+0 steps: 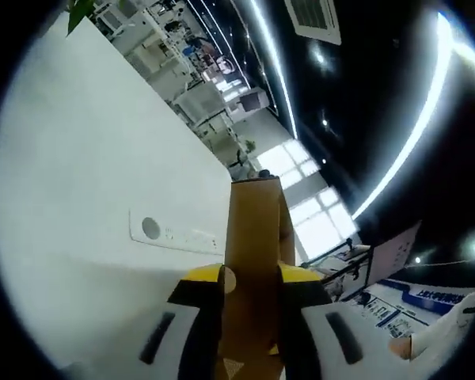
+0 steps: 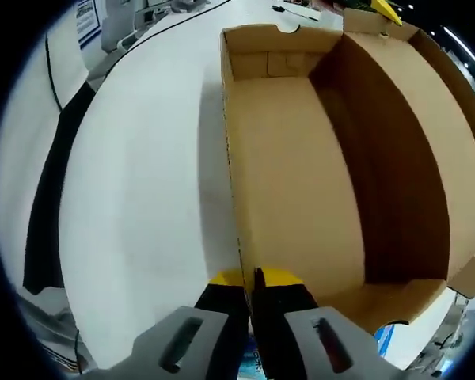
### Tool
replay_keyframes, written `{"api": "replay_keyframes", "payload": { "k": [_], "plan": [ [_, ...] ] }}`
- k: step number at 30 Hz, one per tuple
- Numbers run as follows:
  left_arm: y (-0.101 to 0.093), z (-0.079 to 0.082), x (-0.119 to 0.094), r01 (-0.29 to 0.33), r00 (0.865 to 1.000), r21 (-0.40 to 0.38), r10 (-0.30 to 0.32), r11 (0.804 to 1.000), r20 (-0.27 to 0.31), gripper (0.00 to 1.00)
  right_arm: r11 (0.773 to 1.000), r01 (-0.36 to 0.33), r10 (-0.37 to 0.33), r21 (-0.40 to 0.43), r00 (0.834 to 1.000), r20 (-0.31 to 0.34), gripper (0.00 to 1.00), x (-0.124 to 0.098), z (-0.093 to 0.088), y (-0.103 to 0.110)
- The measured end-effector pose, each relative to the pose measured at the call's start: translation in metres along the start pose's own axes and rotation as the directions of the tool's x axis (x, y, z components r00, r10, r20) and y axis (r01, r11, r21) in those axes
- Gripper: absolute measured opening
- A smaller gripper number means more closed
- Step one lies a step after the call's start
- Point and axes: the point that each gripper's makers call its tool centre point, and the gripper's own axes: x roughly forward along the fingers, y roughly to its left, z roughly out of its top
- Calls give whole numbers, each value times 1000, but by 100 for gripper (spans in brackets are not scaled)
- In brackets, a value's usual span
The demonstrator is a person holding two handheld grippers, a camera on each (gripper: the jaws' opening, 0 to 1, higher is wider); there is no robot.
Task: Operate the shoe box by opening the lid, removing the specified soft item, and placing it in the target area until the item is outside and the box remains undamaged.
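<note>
We look down at the table (image 2: 142, 198), broad and white, and on it sits the box (image 2: 301, 182), brown cardboard, lid open and its inside bare as far as we can see. No soft item in sight in the box or on the table around it. The near wall of the box runs straight up the right gripper view from our right gripper (image 2: 254, 291), whose yellow-tipped jaws are pressed together on the top edge of that wall, so we have the box pinched there. A dark strip (image 2: 51, 198) lies along the table's far left edge, well apart from the box. Over in the left gripper view, the camera tilts up toward the ceiling (image 1: 380, 95) with its long light strips, and a white wall panel (image 1: 87, 174) spreads across the left. Rising between the jaws of our left gripper (image 1: 252, 279) is the lid (image 1: 255, 237), a brown cardboard flap seen edge-on; the yellow tips sit tight against both faces, clamped on it. At the far right edge, a person's hand (image 1: 404, 348) and white sleeve peek in.
</note>
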Motion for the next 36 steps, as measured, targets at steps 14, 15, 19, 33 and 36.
{"api": "replay_keyframes", "payload": {
  "k": [14, 15, 19, 33, 36],
  "plan": [
    [-17, -6, -14, -58, 997, 148, 49, 987, 61, 23, 998, 19, -17, 52, 999, -38, 1, 2, -2, -3],
    [-18, -6, -15, -56, 997, 149, 48, 987, 63, 23, 999, 16, -14, 51, 999, -39, 1, 2, -2, -3],
    [-18, -8, -21, -78, 996, 182, 68, 980, 62, 23, 998, 4, -2, 55, 999, -39, 1, 2, -2, -3],
    [-9, -9, -18, -149, 988, 263, 130, 953, 87, 15, 997, -20, 16, -68, 997, -69, 0, 3, 6, 5],
    [-4, -9, -19, -232, 972, 337, 209, 913, 104, 13, 1000, -15, 16, 14, 998, -66, 0, 4, 5, 5]
  ]
}}
